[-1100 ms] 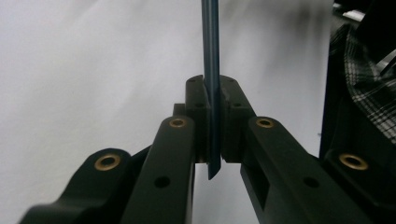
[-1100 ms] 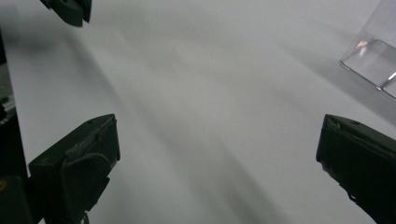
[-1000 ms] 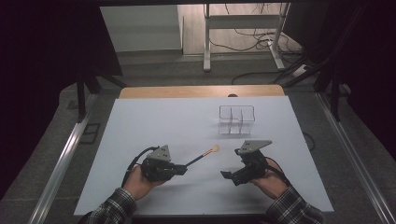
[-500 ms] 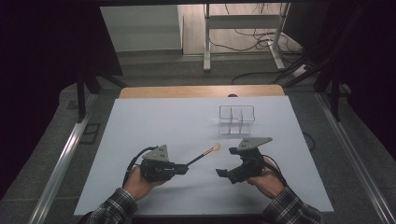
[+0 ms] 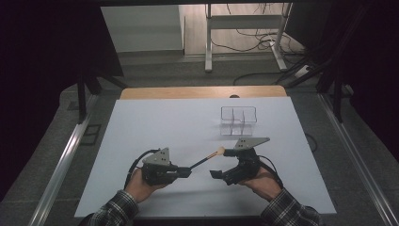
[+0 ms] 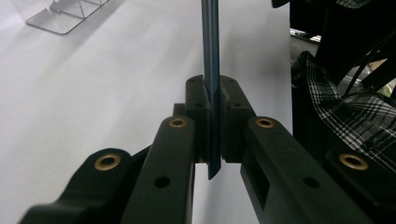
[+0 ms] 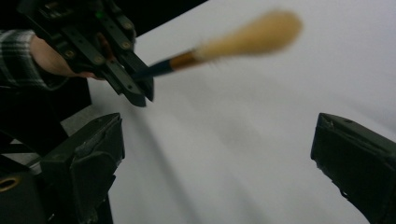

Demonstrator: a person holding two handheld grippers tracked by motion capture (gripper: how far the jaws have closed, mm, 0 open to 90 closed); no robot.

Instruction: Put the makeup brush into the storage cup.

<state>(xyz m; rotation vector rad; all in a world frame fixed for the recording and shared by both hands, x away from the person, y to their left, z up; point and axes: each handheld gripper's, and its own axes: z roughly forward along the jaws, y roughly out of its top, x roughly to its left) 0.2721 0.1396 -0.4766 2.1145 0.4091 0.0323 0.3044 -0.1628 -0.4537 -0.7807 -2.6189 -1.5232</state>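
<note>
- The left gripper point(image 5: 188, 170), a black two-jaw tool with a grey three-cornered plate on top, sits low over the near left part of the white table point(image 5: 155, 127) in the high view, held in the person's left hand point(image 5: 139, 186) — its jaws are pressed together, pinching the dark handle of a slim makeup brush point(image 5: 207, 159).
- In the left gripper view the brush's dark blue-black handle point(image 6: 211, 70) runs straight up between the two black pads, which clamp it on both sides; a short end of the handle pokes out below the pads.
- The brush points away from the left gripper toward the right gripper, lifted off the table. Its soft tan bristle head point(image 5: 219, 151) is the far end, joined to the handle by a coppery band.
- The right gripper point(image 5: 225, 164), the same black make with a grey plate, is held in the person's right hand point(image 5: 263, 181) on the near right part of the table. Its jaws are spread wide, with nothing between the pads.
- In the right gripper view the blurred tan bristle head point(image 7: 257, 33) hangs above and beyond the gap between the open jaws, apart from both — the left gripper point(image 7: 140, 93) shows farther off at upper left, clamped on the handle.
- A clear plastic organiser with several small compartments point(image 5: 238, 120) stands on the table beyond the right gripper, well apart from the brush.
- Plaid sleeves point(image 5: 115, 212) cover both forearms at the bottom edge of the high view.
</note>
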